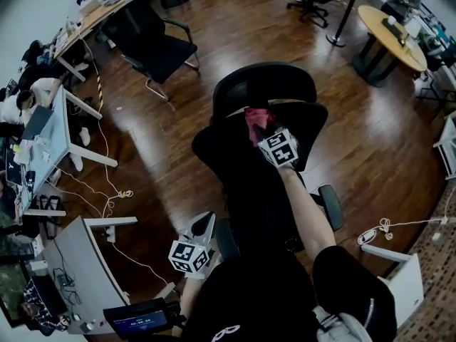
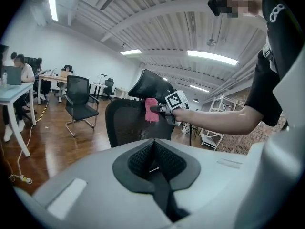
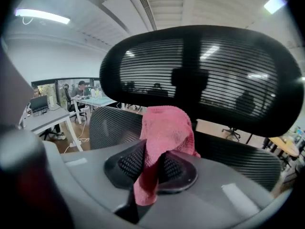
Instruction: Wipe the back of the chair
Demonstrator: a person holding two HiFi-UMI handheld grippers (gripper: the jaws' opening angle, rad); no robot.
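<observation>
The right hand-held gripper [image 3: 151, 165] is clenched on a pink cloth [image 3: 167, 125] at the top of the chair's black mesh back [image 3: 112, 123], just under the headrest [image 3: 205, 75], while the left hand-held gripper [image 2: 155, 162] is shut on nothing, low and apart.

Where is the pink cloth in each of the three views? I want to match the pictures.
Head view: pink cloth at the centre, just below the headrest.
Left gripper view: pink cloth small, near the centre, below the headrest.
Right gripper view: pink cloth large, at the centre, clamped by the right hand-held gripper.
Shared landmark: the black mesh headrest, above the cloth in every view.
</observation>
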